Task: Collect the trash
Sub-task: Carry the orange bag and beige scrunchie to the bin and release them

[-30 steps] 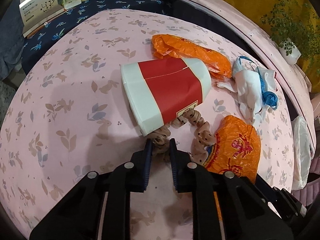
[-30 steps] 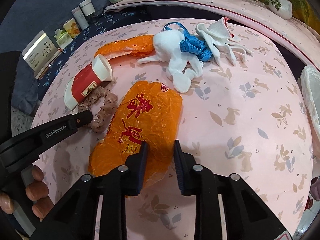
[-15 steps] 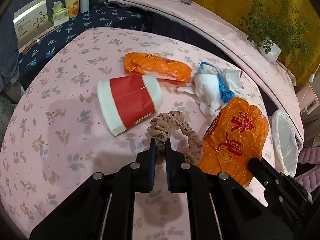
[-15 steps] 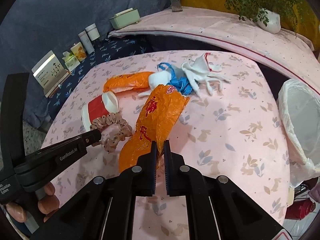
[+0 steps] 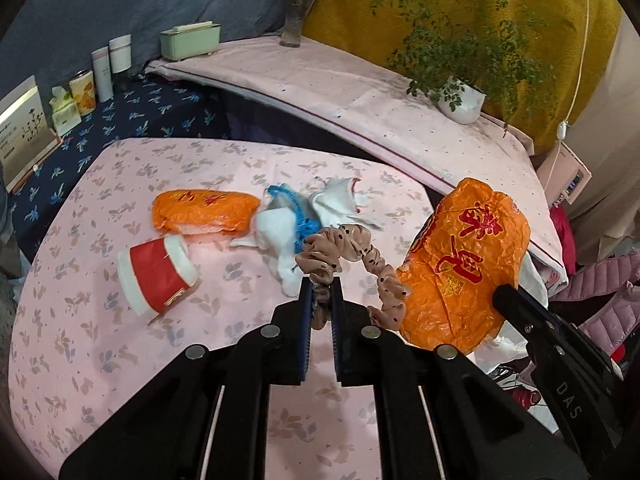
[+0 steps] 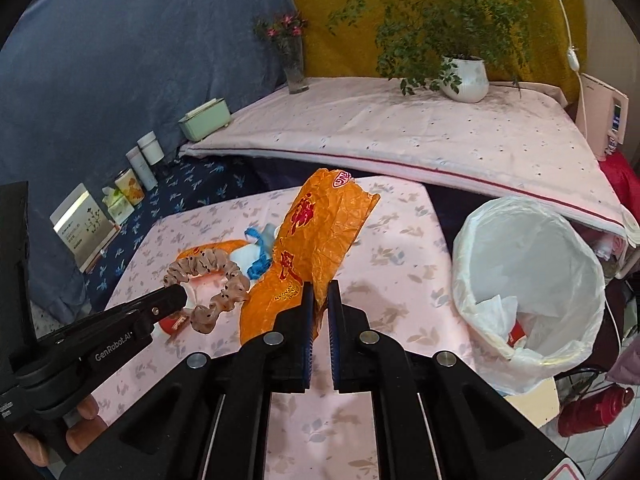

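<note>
My left gripper point(image 5: 321, 282) is shut on a beige dotted scrunchie point(image 5: 348, 256), which hangs above the pink table point(image 5: 120, 340). The right gripper point(image 6: 320, 286) is shut on an orange plastic bag point(image 6: 316, 236) with red characters, also lifted off the table. The same bag point(image 5: 464, 264) shows at the right of the left wrist view, and the scrunchie point(image 6: 208, 276) at the left gripper's tip in the right wrist view. On the table lie a second orange bag point(image 5: 204, 210), a red-and-white paper cup point(image 5: 158, 274), and white gloves point(image 5: 280, 236) with blue tape point(image 5: 302, 224).
A bin lined with a white bag point(image 6: 528, 280) stands beside the table's right edge, with some trash inside. A raised pink-covered ledge point(image 6: 400, 128) behind holds a potted plant point(image 6: 464, 76) and a vase point(image 6: 294, 68). Small containers point(image 5: 104, 68) line the dark blue cloth on the left.
Both grippers closed on their items, then rose and pulled back. The scrunchie and the orange bag left the table with them. The lined bin has come into the right wrist view.
</note>
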